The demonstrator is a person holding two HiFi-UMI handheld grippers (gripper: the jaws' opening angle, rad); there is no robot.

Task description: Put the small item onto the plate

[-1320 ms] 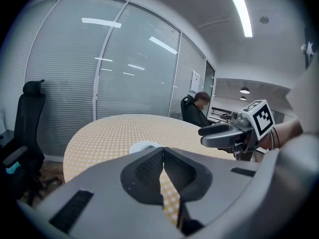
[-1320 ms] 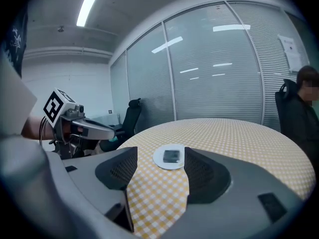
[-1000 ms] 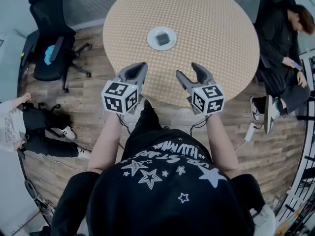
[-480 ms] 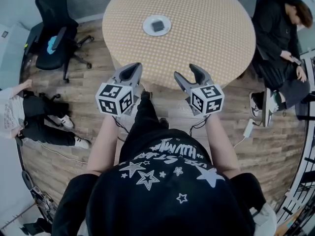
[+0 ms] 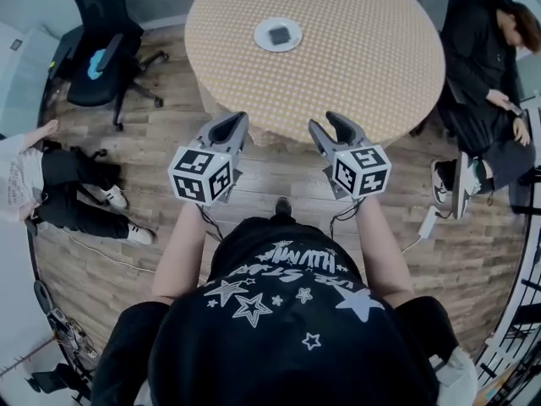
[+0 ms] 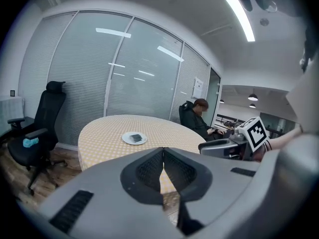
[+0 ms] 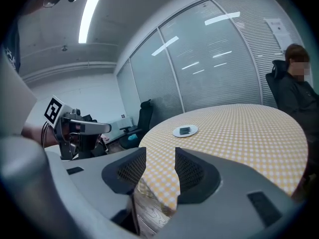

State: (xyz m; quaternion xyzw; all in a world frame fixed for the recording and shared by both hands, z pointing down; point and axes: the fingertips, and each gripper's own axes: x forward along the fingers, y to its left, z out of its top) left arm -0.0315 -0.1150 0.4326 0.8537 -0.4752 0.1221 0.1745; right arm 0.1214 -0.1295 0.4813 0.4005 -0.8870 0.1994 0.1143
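Bright, even indoor light from ceiling strip lights [image 6: 239,10], which repeat as pale streaks on the glass partition [image 6: 144,78]. Shadows on the wooden floor [image 5: 270,172] are faint and soft-edged; the white plate [image 5: 278,35] is the brightest patch on the evenly lit bench [image 5: 355,57]. All views are wide-angle, with straight lines bowing toward the margins; both gripper views sit inside a dark circular vignette, their nearest foreground soft, the room beyond sharp
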